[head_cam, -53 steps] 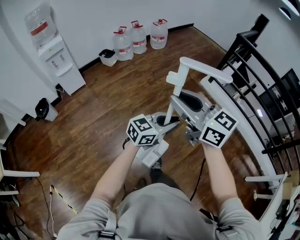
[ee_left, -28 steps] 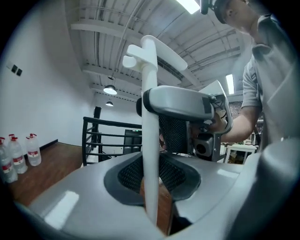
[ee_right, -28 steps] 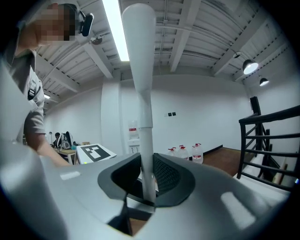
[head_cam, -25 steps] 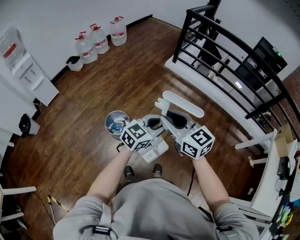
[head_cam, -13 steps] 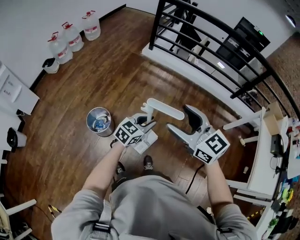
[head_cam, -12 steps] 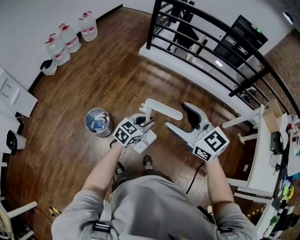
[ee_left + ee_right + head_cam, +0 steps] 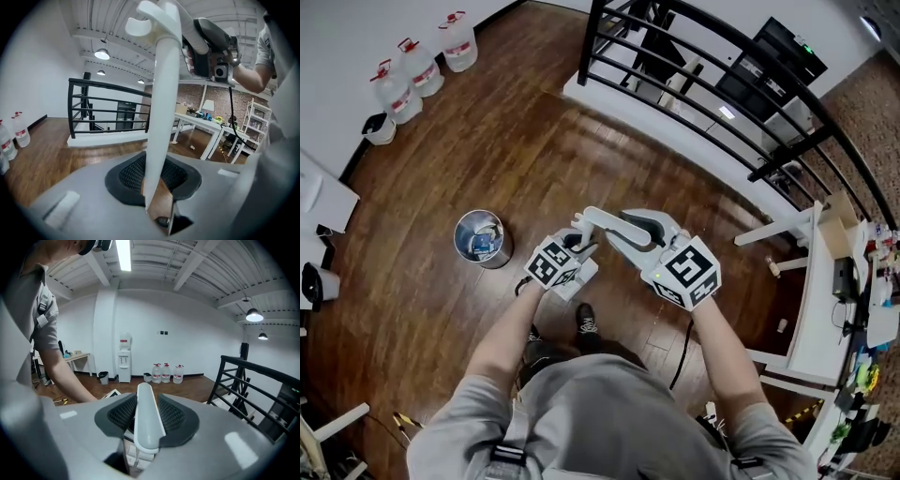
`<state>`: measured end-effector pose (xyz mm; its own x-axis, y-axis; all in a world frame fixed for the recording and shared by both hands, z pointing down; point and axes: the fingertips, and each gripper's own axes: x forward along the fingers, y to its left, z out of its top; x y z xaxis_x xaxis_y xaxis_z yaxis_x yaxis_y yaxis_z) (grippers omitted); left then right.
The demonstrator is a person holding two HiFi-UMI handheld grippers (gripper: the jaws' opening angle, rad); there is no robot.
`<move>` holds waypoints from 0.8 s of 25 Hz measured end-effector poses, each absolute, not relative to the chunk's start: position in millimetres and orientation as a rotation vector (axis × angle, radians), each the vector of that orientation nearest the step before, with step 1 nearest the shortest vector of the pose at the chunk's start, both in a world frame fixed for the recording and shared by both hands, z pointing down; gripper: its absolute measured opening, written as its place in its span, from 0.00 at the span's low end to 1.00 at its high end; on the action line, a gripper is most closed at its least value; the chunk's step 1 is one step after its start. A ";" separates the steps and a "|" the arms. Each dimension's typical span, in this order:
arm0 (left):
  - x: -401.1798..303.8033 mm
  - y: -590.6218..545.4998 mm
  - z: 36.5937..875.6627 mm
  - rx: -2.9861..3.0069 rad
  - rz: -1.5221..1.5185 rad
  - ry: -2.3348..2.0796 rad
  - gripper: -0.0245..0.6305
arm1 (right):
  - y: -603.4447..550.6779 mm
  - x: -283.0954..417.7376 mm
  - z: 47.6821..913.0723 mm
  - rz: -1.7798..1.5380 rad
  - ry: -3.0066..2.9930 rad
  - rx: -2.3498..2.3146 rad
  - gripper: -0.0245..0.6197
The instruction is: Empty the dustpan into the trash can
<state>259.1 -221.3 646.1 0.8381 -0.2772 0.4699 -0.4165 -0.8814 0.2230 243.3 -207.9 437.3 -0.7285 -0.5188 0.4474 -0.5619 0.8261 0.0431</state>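
We saw the round, shiny metal trash can on the dark plank floor, with open boards all around it. Next along, our left tongs were clamped on the smooth white plastic shaft of the dustpan, held in the air just right of the can and not over it. Our right tongs were closing round its rounded top grip, pads against the plastic. Beyond, a black barred railing edged the floor, and a white table stood far right.
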 end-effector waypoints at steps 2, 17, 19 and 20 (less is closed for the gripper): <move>257.3 -220.2 660.3 2.686 0.641 -0.527 0.15 | -204.1 240.3 450.9 0.127 -2.551 0.790 0.25; 234.2 -274.4 752.8 2.573 0.700 -0.702 0.15 | -232.2 230.6 548.7 0.218 -2.501 0.868 0.24; 233.8 -277.9 765.9 2.525 0.707 -0.711 0.15 | -235.5 228.5 562.8 0.219 -2.486 0.863 0.24; 233.8 -280.5 768.6 2.513 0.699 -0.715 0.15 | -238.2 228.0 565.6 0.219 -2.487 0.864 0.24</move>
